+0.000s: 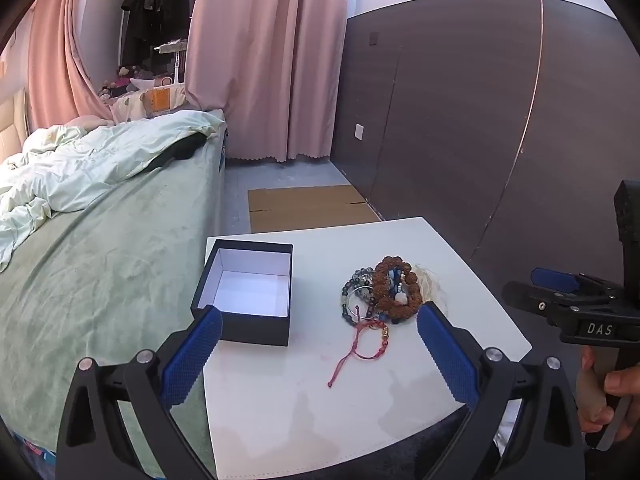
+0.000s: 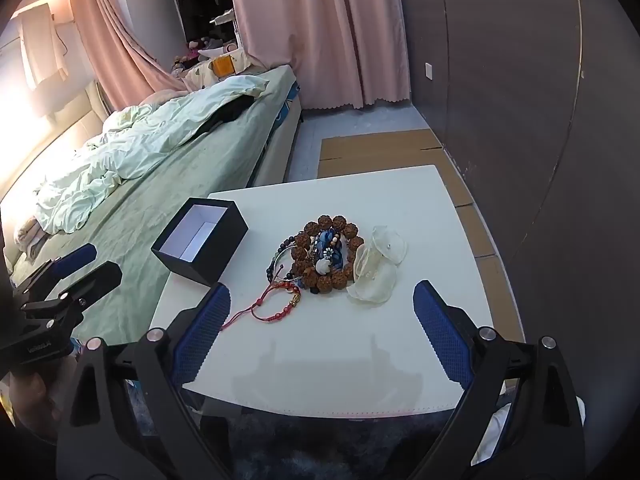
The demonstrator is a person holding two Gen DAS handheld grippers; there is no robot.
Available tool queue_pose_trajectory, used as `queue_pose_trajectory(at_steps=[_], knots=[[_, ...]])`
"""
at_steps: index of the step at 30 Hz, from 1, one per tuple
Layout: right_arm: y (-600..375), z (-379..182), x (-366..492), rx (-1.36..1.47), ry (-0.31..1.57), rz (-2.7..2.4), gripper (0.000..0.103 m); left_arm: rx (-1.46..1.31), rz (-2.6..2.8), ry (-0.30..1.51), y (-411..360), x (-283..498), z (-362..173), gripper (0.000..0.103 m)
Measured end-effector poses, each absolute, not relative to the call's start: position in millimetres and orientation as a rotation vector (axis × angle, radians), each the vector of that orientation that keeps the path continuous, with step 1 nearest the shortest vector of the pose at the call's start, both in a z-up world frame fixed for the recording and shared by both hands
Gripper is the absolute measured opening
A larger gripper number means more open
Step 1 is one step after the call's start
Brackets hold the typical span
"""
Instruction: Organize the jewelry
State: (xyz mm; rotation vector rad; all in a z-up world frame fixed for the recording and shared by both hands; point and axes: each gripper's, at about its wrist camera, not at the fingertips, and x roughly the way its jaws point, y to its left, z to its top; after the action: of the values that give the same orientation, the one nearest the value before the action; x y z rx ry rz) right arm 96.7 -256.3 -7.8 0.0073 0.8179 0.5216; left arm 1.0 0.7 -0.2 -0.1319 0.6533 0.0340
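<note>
Left wrist view: left gripper spread wide, empty, above white table.

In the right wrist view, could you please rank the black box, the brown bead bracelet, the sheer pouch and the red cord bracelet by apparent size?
1. black box
2. brown bead bracelet
3. sheer pouch and red cord bracelet: these look alike in extent, so I won't rank them.

A white counter carries an open black box toward its left side, beside a heap of beaded bracelets. A red cord bracelet and a translucent pouch lie touching the heap.
</note>
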Motion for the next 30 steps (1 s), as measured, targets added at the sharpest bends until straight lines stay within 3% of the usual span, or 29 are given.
queue_pose_trajectory(at_steps=[30], knots=[[-261.9,1.1,85.1,0.007,0.79,0.53,0.092,-0.119,0.048,0.599,-8.9,-12.3,9.0,0.093]])
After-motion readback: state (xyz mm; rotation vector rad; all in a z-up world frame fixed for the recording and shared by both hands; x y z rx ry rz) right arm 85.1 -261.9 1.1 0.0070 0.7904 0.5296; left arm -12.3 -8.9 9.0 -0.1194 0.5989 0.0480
